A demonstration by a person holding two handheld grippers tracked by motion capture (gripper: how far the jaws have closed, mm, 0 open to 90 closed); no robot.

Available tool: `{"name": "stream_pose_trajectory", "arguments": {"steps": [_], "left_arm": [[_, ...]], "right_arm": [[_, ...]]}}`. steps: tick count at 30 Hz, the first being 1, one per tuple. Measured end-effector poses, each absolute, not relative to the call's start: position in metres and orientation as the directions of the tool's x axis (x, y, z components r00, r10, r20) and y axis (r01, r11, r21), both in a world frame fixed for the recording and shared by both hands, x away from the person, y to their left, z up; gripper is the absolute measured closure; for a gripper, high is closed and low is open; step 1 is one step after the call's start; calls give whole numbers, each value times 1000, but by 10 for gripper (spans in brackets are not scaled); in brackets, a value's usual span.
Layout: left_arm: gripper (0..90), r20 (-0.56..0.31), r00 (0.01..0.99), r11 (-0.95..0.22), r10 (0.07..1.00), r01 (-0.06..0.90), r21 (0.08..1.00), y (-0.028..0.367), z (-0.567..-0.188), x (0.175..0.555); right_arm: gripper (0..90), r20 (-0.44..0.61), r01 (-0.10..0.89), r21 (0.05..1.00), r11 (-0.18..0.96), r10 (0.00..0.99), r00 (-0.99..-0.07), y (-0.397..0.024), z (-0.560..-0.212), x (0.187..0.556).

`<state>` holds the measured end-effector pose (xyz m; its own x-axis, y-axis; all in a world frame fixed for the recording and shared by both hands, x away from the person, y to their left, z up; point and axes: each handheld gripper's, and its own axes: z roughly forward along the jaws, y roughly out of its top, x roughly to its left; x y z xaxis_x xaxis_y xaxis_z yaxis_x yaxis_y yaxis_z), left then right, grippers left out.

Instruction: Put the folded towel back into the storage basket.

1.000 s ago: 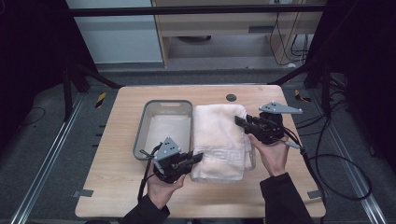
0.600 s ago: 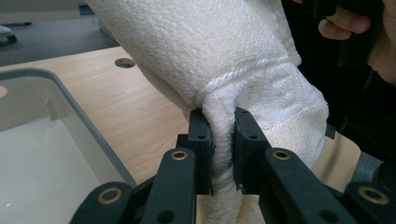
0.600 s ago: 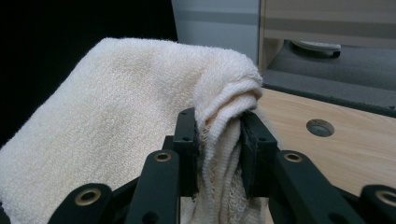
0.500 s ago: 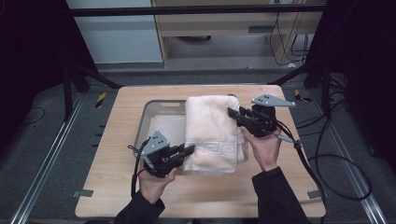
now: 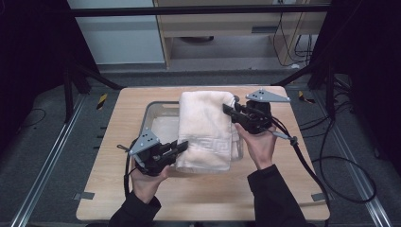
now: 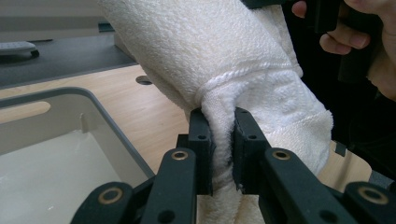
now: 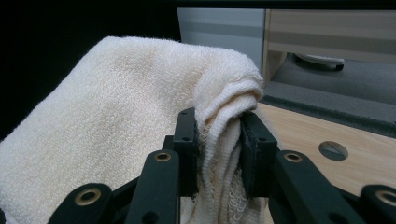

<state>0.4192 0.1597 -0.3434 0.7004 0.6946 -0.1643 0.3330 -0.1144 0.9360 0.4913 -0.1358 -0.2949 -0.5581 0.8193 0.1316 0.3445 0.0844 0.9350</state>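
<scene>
- Your left hand-held gripper [image 5: 182,146] pinches the near left corner of the folded towel [image 5: 208,130]; in the left gripper view the jaws are pressed onto a bunched fold of cloth [image 6: 223,135], which hides their tips.
- Your right hand-held gripper [image 5: 229,112] pinches the far right corner of the same towel; in the right gripper view several gathered layers [image 7: 224,140] sit between the jaws, and the cloth covers the left half of that view.
- Your left hand [image 5: 144,182] and right hand [image 5: 260,146] enter from the bottom of the high view; the sleeves are cut off by the lower edge.
- The towel hangs between the two grippers, above the right part of the grey tray [image 5: 153,120]; it hides the tray's right side, so you cannot tell whether its underside touches the rim.
- In the left gripper view the tray's near wall [image 6: 116,135] and pale floor show at lower left; its far end is cut off.
- The table [image 5: 113,189] carries the tray; a small round dark spot [image 7: 333,150] shows on the wood in the right gripper view, and what it is cannot be made out.
- A black cable [image 5: 312,170] trails from the right gripper off the table's right edge.
</scene>
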Motion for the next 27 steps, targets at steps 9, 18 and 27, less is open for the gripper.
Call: {"name": "stream_pose_trajectory", "arguments": {"steps": [9, 18, 27], "left_arm": [[794, -154, 675, -102, 722, 324, 941, 175, -338, 422], [794, -164, 647, -72, 744, 321, 944, 196, -331, 423], [794, -166, 623, -49, 764, 313, 948, 215, -326, 424]], "right_arm": [[714, 116, 328, 940, 92, 817, -564, -117, -287, 497], [714, 107, 316, 943, 102, 808, -579, -94, -276, 504], [714, 95, 303, 947, 111, 801, -591, -71, -268, 511]]}}
